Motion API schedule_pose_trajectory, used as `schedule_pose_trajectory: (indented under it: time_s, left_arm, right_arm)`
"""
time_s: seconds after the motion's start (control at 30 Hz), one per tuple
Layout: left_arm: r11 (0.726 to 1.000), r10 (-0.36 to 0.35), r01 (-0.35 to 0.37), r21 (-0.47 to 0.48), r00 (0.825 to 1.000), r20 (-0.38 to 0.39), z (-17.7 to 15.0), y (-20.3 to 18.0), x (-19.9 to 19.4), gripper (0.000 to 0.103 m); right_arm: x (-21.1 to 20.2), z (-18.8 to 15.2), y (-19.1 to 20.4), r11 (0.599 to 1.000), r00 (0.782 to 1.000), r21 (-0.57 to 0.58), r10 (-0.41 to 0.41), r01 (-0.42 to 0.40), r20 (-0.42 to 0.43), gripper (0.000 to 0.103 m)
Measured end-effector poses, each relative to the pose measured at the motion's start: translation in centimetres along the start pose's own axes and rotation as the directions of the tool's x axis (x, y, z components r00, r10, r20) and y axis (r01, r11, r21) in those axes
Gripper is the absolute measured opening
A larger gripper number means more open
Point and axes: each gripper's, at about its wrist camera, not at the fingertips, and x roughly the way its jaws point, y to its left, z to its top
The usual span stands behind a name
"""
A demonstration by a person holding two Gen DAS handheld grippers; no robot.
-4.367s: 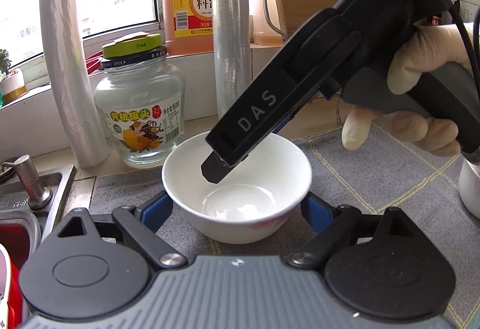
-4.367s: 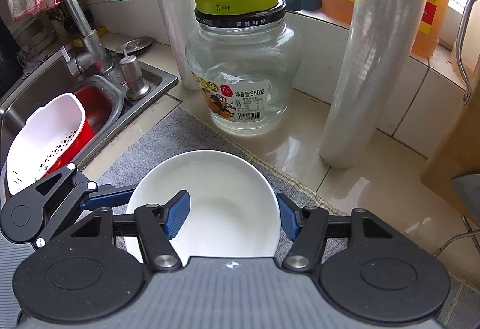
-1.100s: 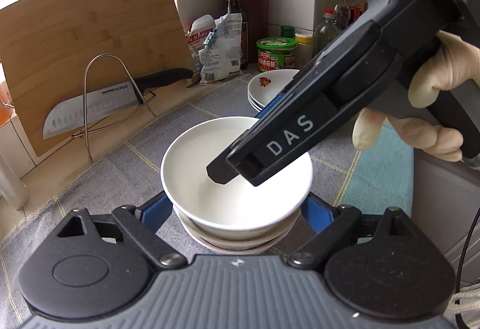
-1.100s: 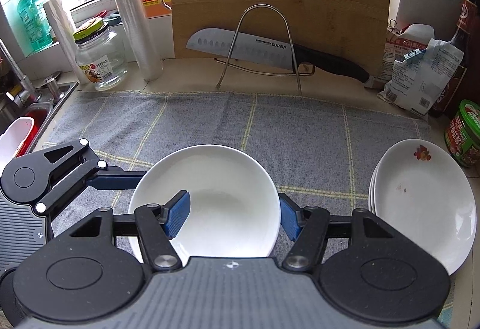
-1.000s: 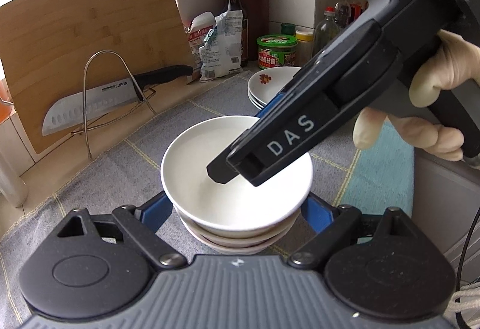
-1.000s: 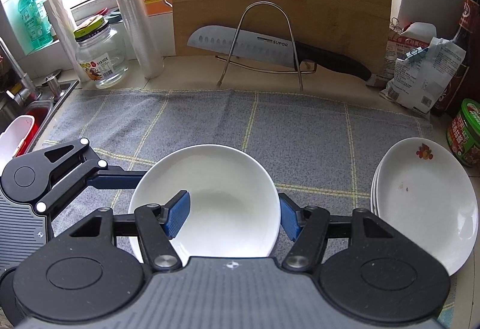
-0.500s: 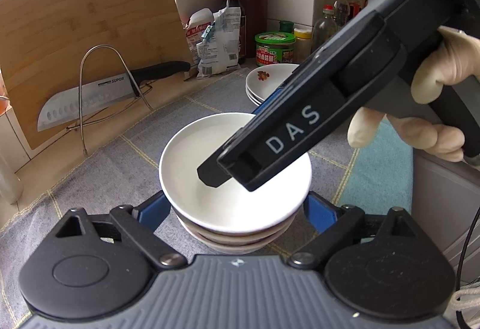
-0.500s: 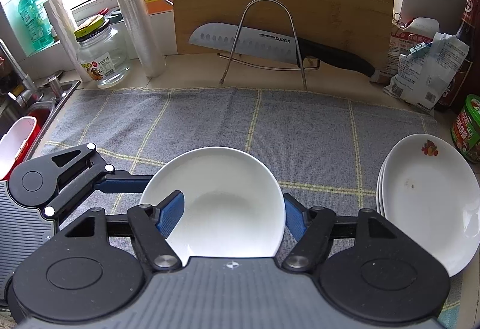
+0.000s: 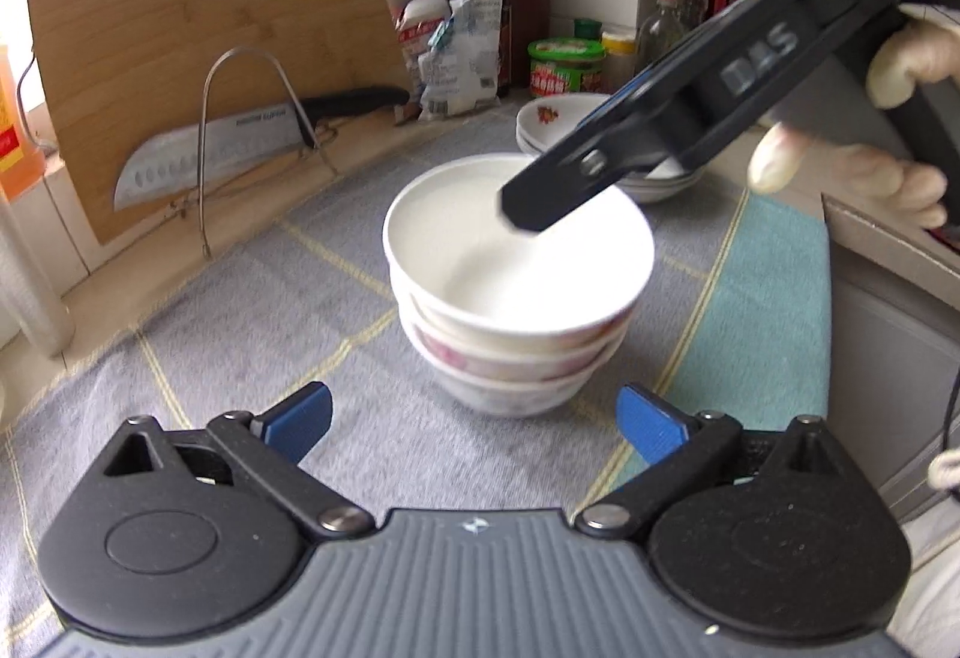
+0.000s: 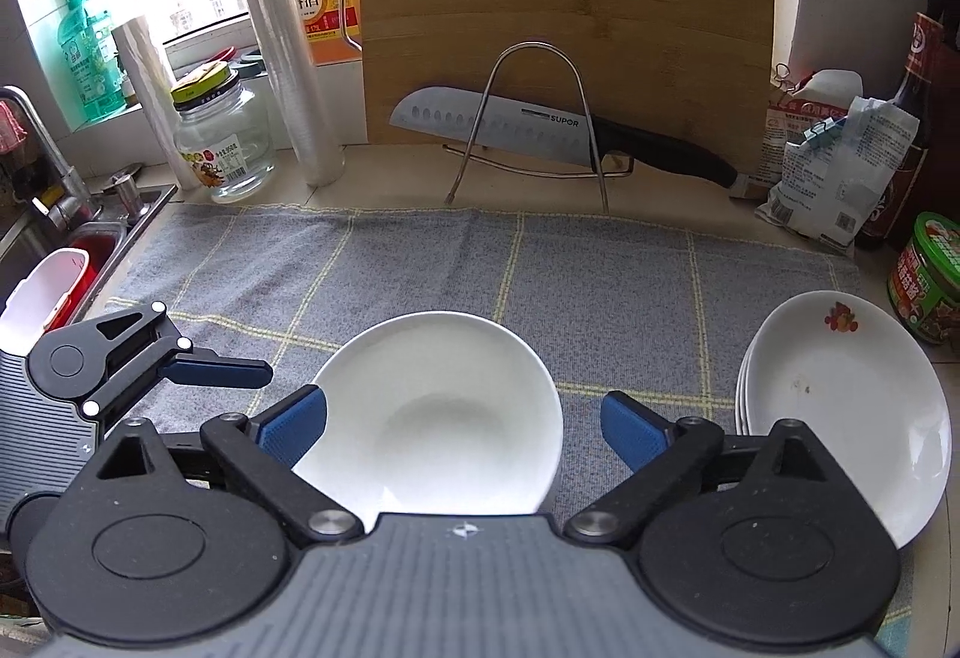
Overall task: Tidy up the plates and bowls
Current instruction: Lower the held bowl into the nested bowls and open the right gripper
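White bowls, three nested, stand as a bowl stack (image 9: 516, 298) on the grey checked cloth (image 9: 240, 322) in the left wrist view. The left gripper (image 9: 474, 421) has just been opening its jaws; they now stand wide, blue pads clear of the stack, which sits just ahead of the fingertips and no longer between them. The right gripper (image 9: 540, 202), held by a gloved hand (image 9: 864, 147), slants in from the upper right, one finger over the top bowl's mouth, somewhat blurred. A plate stack (image 9: 564, 117) lies behind. From the right wrist view, the top bowl (image 10: 438, 418) lies between the right gripper's (image 10: 462, 427) blue pads; these jaws have also just been opening and stand wide, the left pad near the rim, the right pad apart. The plate stack (image 10: 840, 394) sits to the right on the cloth; a cutting board (image 10: 564, 15) and knife (image 10: 540, 126) stand behind.
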Motion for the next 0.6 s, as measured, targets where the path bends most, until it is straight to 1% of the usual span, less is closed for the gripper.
schedule_pose_trajectory:
  time_s: [0.2,0.27,0.33,0.47,0.57,0.6]
  left_arm:
    - [1.0,-0.02,0.021,0.008,0.998,-0.055,-1.0,0.2,1.8,0.101]
    - [1.0,-0.022,0.023,0.017,0.997,-0.068,-1.1,0.1,2.4,0.101]
    - [0.999,-0.025,0.027,0.026,0.997,-0.075,-1.1,0.0,3.0,0.101]
    - [0.999,-0.034,0.036,0.018,0.994,-0.101,-1.0,0.1,4.4,0.101]
    - [0.999,-0.02,0.024,0.032,0.993,-0.118,-1.0,0.0,5.2,0.101]
    - [0.999,-0.016,0.02,0.034,0.992,-0.127,-1.0,0.0,5.4,0.101]
  right_arm:
    - [-1.8,-2.1,0.1,1.0,1.0,0.012,0.008,-0.008,-0.009,0.1]
    - [-2.1,-2.9,0.0,1.0,1.0,0.014,0.002,-0.002,-0.015,0.103]
    - [-2.0,-3.8,-0.4,1.0,1.0,0.024,-0.01,0.011,-0.029,0.103]
    - [-0.6,-5.8,-1.3,0.998,0.996,0.044,-0.046,0.049,-0.071,0.103]
    - [1.2,-7.2,-2.0,0.995,0.989,0.025,-0.093,0.096,-0.113,0.103]
    - [1.9,-7.5,-2.2,0.995,0.987,0.014,-0.094,0.097,-0.13,0.103]
